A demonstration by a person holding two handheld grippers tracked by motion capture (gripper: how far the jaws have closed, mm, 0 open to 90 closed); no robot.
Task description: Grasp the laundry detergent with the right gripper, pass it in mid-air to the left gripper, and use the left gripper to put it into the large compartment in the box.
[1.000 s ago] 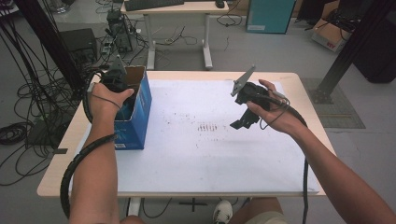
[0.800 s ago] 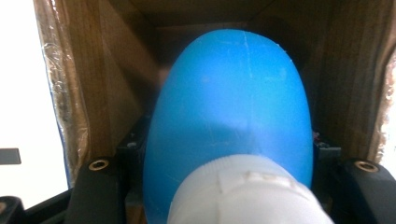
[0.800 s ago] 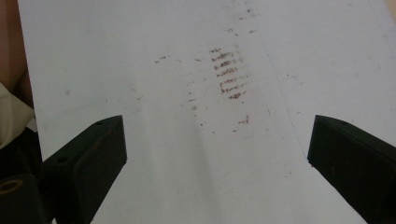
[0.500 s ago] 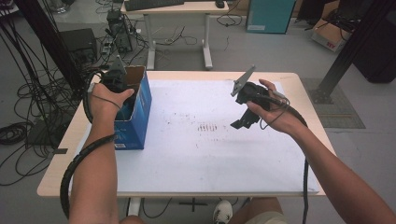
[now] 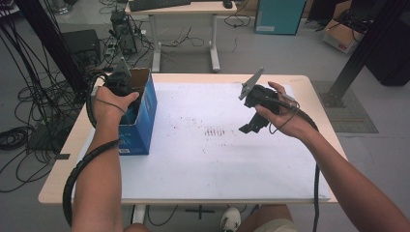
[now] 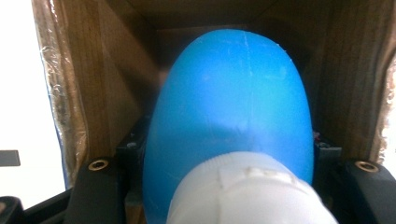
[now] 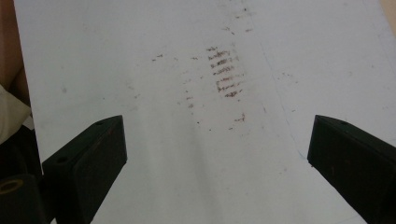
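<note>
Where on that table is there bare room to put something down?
Most of the white sheet is bare: the stretch between the blue box and the right gripper, and the near strip. It is crowded inside the box, where the left gripper grips a blue bottle.

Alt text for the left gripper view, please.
A smooth blue egg-shaped plastic object with a white cap sits clamped in the left gripper, inside an open brown cardboard box. A white table surface shows beside the box.

high: above, fwd-down, far | L: inside box, close | R: down, white sheet, shared w/ high
</note>
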